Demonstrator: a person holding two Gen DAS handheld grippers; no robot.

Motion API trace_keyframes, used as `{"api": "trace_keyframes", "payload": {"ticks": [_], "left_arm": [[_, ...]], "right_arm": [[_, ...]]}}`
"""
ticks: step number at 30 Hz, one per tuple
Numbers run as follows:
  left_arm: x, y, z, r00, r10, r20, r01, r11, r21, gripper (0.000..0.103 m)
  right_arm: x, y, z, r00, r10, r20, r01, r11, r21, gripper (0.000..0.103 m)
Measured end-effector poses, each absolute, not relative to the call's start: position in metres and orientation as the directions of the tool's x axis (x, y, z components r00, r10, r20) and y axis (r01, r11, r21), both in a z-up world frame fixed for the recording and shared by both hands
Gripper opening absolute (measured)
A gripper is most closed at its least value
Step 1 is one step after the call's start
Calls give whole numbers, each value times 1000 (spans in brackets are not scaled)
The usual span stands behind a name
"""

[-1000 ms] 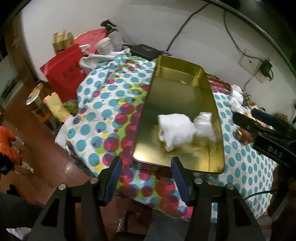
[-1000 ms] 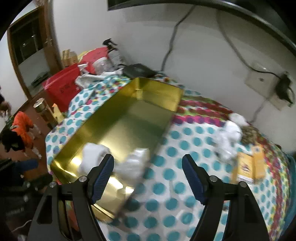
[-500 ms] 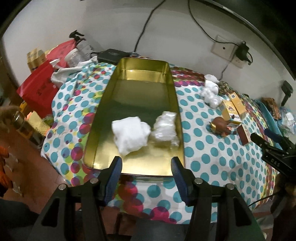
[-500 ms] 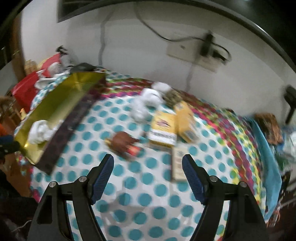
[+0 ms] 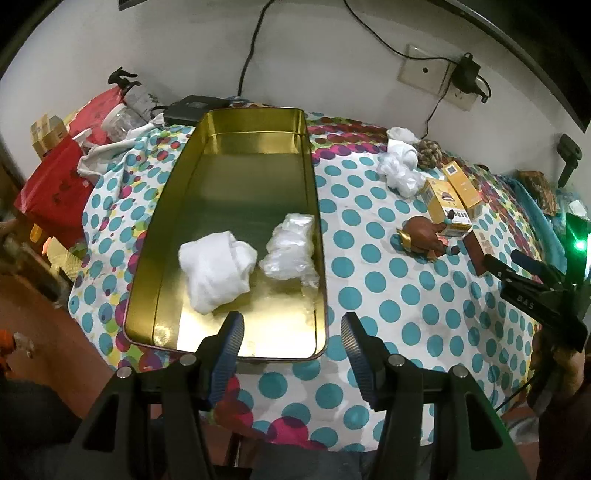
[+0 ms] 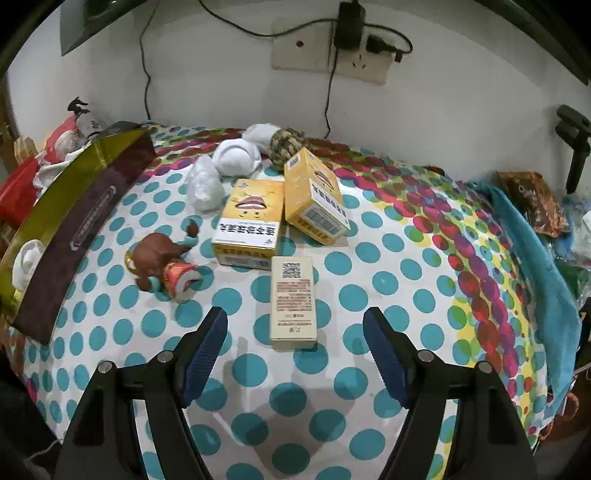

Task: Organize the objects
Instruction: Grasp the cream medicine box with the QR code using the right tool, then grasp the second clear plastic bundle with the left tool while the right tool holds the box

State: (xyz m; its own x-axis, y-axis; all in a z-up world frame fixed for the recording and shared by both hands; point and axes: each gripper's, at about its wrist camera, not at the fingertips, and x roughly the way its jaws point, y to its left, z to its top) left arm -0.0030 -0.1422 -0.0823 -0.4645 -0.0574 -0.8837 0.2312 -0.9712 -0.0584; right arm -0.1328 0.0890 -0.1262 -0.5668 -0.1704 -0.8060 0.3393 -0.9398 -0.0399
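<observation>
A gold tin tray (image 5: 236,147) lies on the polka-dot table and holds a white cloth wad (image 5: 216,267) and a clear plastic wad (image 5: 291,247). My left gripper (image 5: 291,332) is open and empty at the tray's near edge. My right gripper (image 6: 295,332) is open and empty, just short of a tan box (image 6: 293,301). Beyond the tan box lie two yellow boxes (image 6: 251,221) (image 6: 316,195), a brown toy figure (image 6: 159,258), white wads (image 6: 221,166) and a rope knot (image 6: 282,146). The tray's dark outer wall (image 6: 88,229) shows at the left of the right wrist view.
A red bag (image 5: 55,184), bottles and a black device (image 5: 190,107) crowd the far left by the wall. A wall socket with a plugged charger (image 6: 351,33) is behind the table. A blue cloth (image 6: 535,266) drapes the table's right edge.
My right gripper has swung right, from over the tray to the boxes and the toy. My left gripper has turned right and faces the tray square on. Both stay open.
</observation>
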Motion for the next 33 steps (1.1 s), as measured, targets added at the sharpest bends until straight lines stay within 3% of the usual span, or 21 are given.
{"api": "trace_keyframes", "payload": {"ticks": [10,14,19,26,33], "left_arm": [[-22,-122,-90,-443,-41,-895,198,-979,-53,56],[-29,-115,-94,-428,-4,-904,191,-978,-86,56],[-38,-105,-98,-416,11,-909,175,-980,-92,56],[-51,-97,-101,-412,4,-911,176,-981,-84,56],[-71,-95,-100,-416,-11,-909,188,-979,-74,56]], "right_arm": [[-143,86,-145,-547,-166,-820,336,-941,-34,69],[-146,82,-152,-539,-163,-826,344,-938,-39,57],[-149,80,-159,-528,-164,-833,345,-938,-34,52],[-147,78,-160,-524,-197,-828,364,-931,-8,28],[-136,77,-157,-569,-209,-795,368,-930,-19,27]]}}
